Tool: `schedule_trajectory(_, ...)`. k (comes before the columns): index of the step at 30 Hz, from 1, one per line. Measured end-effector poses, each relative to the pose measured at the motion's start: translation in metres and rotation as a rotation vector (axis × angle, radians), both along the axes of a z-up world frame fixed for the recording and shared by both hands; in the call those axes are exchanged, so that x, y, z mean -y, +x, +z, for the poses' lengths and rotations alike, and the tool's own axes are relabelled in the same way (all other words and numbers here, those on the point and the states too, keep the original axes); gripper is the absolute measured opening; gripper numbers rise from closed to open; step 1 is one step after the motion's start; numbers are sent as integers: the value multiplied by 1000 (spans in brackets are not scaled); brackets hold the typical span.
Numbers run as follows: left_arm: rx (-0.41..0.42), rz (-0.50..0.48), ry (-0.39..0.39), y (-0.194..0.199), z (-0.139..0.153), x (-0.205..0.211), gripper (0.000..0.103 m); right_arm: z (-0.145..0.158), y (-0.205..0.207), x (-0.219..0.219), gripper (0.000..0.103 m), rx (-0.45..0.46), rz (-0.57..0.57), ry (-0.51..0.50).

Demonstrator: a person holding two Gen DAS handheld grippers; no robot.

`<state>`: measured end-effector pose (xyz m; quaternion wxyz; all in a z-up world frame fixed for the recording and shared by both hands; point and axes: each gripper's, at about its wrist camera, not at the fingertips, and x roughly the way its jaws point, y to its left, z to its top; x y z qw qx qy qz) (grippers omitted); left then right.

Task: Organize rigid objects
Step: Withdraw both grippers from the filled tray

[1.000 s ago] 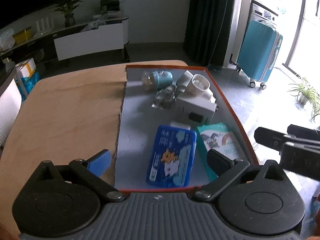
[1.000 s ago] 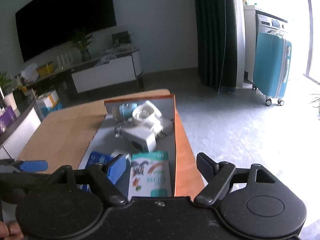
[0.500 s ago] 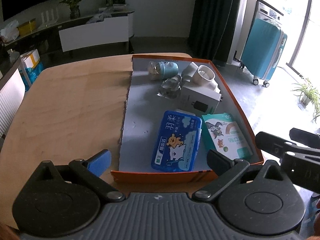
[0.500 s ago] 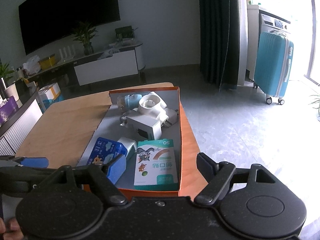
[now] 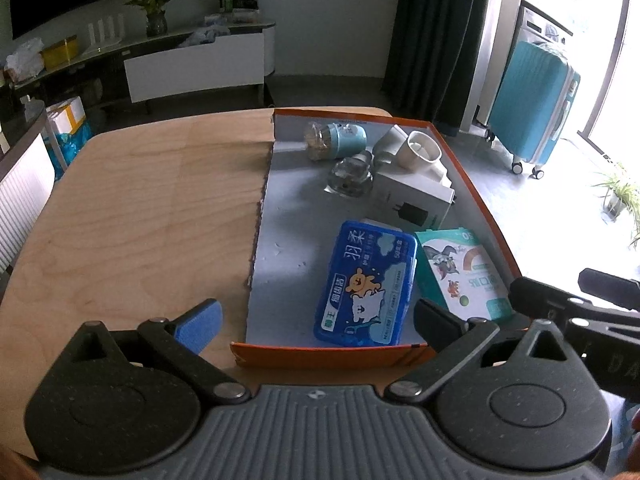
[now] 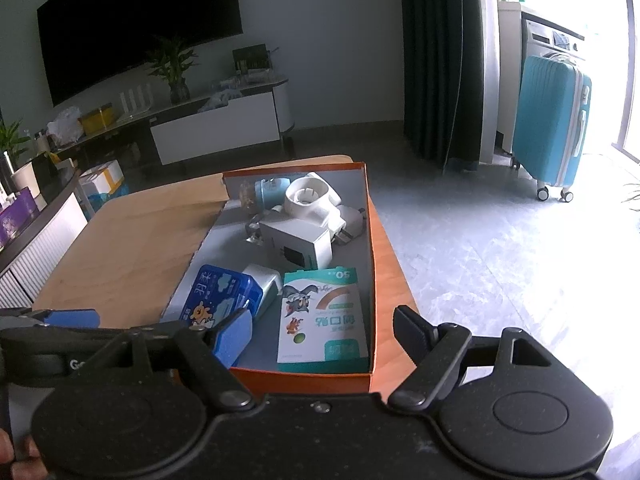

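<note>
- L gripper and R gripper: both spread wide, nothing held, at near wall of orange box.
- Blue tissue case, plaster pack, white charger box lie inside box; tabletop bare.
- Stage ambiguous: items loaded, or awaiting unloading.

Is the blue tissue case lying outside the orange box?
No, the blue tissue case lies inside the orange box, beside the teal packet.
</note>
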<state>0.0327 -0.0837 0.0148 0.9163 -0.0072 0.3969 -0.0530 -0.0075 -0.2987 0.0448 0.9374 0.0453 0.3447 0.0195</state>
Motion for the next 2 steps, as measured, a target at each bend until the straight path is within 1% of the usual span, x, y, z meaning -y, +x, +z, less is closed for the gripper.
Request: schedule_trajectory(2, -5, -2, -1, 1, 0, 0, 103, 0, 0, 0, 92, -1, -1, -2)
